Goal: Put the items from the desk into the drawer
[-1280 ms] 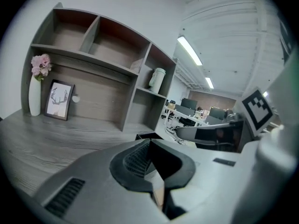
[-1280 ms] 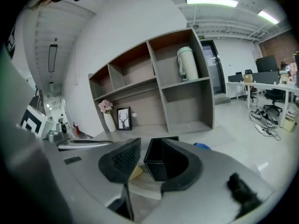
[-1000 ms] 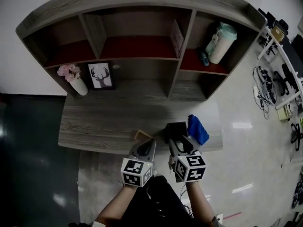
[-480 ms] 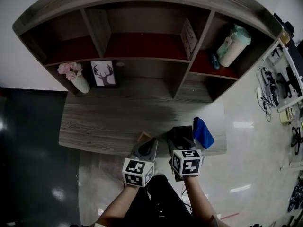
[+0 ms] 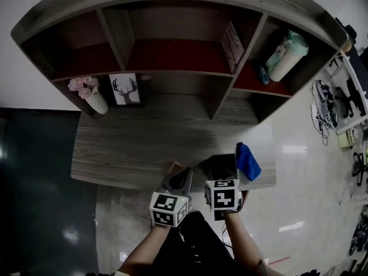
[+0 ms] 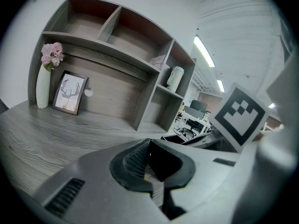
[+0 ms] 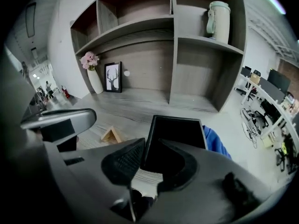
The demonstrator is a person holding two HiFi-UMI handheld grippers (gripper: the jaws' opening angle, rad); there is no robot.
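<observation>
A black tray (image 5: 222, 164) (image 7: 180, 127) lies at the desk's front edge, right of centre. My right gripper (image 5: 221, 177) (image 7: 150, 143) points steeply down at its near left corner. Its jaws have just been closing and now pinch the tray's left rim. A blue cloth (image 5: 248, 161) (image 7: 216, 143) lies against the tray's right side. A small wooden triangle (image 5: 173, 167) (image 7: 112, 135) rests on the desk to the tray's left. My left gripper (image 5: 181, 177) (image 6: 147, 146) hovers just beside it, fingertips together, and I see nothing held. No drawer shows.
The desk (image 5: 126, 148) carries a hutch with a vase of pink flowers (image 5: 89, 94), a framed deer picture (image 5: 125, 89) and a pale green jug (image 5: 284, 53) on a right shelf. Office desks and cables (image 5: 322, 105) stand at the right.
My right gripper has tipped downward and sunk onto the black tray, its marker cube now facing up. The left gripper has hardly moved.
</observation>
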